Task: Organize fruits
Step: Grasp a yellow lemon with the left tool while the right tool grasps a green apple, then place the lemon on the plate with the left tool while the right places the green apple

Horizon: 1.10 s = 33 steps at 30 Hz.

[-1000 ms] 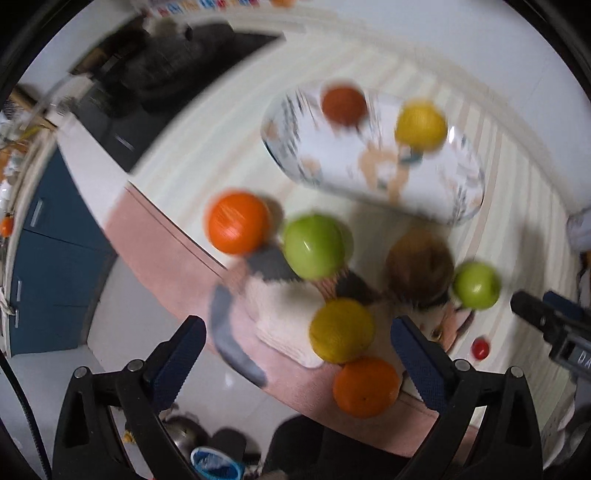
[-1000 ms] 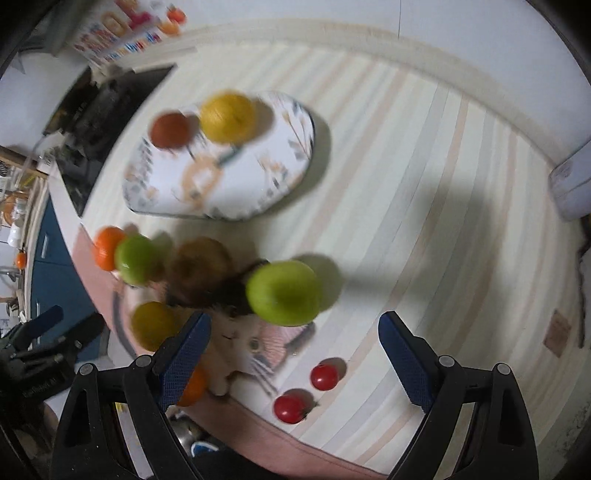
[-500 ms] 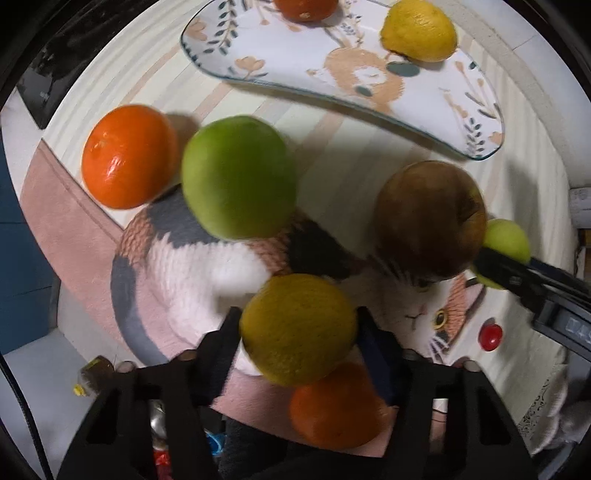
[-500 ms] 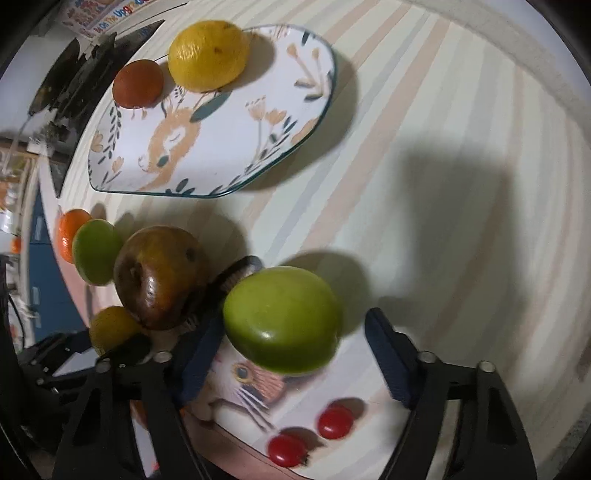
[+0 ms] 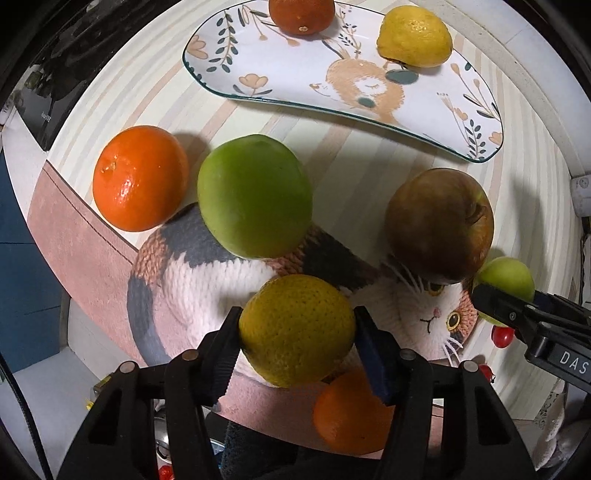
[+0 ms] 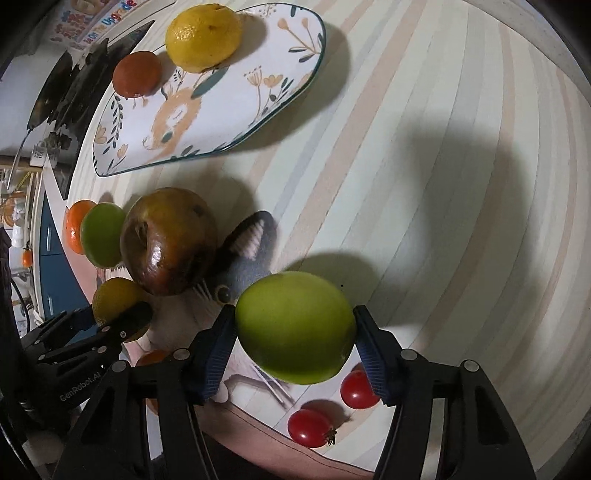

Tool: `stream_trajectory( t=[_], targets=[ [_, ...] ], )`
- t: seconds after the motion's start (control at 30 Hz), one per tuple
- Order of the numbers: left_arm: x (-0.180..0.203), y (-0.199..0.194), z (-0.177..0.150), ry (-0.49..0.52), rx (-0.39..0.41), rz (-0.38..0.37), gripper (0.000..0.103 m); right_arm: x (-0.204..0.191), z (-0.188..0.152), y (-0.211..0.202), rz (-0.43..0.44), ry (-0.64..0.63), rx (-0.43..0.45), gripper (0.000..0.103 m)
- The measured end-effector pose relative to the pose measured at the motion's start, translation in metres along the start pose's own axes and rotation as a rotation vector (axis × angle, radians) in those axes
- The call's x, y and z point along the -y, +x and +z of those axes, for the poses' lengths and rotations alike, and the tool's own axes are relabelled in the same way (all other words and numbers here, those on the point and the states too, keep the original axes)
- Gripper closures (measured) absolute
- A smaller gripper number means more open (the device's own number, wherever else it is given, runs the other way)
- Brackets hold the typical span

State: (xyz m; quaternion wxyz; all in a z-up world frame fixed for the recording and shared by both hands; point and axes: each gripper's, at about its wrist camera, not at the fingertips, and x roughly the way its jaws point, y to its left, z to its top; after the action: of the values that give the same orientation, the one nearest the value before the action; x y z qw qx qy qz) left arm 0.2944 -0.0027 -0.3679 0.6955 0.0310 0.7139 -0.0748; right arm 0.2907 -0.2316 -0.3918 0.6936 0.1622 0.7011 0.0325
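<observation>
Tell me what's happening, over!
Left tongs shut on yellow-green citrus. Right tongs shut on green apple. Floral plate holds dark-orange mandarin and yellow lemon; nothing blocking.

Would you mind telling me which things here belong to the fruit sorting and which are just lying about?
Job:
left tool shut on the yellow-green citrus
right tool shut on the green apple
plate with lemon and dark orange
brown apple
tomatoes

Lying about:
cat mat
striped cloth
</observation>
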Motion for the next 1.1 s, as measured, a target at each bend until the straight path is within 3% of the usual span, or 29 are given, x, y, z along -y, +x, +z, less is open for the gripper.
stream_trajectory(
  t=[0.37,0.63,0.77,0.9,1.1],
  targets=[
    [0.008,-0.003,0.021,0.017,-0.002,-0.006,0.047,-0.005,-0.011,-0.003,-0.013,0.004,0.008,0.039],
    [0.008,-0.077,0.036,0.027,0.092,-0.130,0.047,-0.025,-0.003,-0.056,0.067,0.008,0.112,0.039],
    [-0.003,-0.116,0.073,0.032,0.158,-0.152,0.047,-0.048,0.025,-0.073,0.116,-0.011,0.166,0.039],
    [-0.019,-0.119,0.121,0.028,0.176,-0.107,0.047,-0.076,0.065,-0.062,0.134,-0.031,0.189,0.039],
    [-0.049,-0.078,0.180,-0.006,0.078,-0.088,0.047,-0.111,0.115,-0.006,0.128,-0.031,0.152,0.039]
  ],
)
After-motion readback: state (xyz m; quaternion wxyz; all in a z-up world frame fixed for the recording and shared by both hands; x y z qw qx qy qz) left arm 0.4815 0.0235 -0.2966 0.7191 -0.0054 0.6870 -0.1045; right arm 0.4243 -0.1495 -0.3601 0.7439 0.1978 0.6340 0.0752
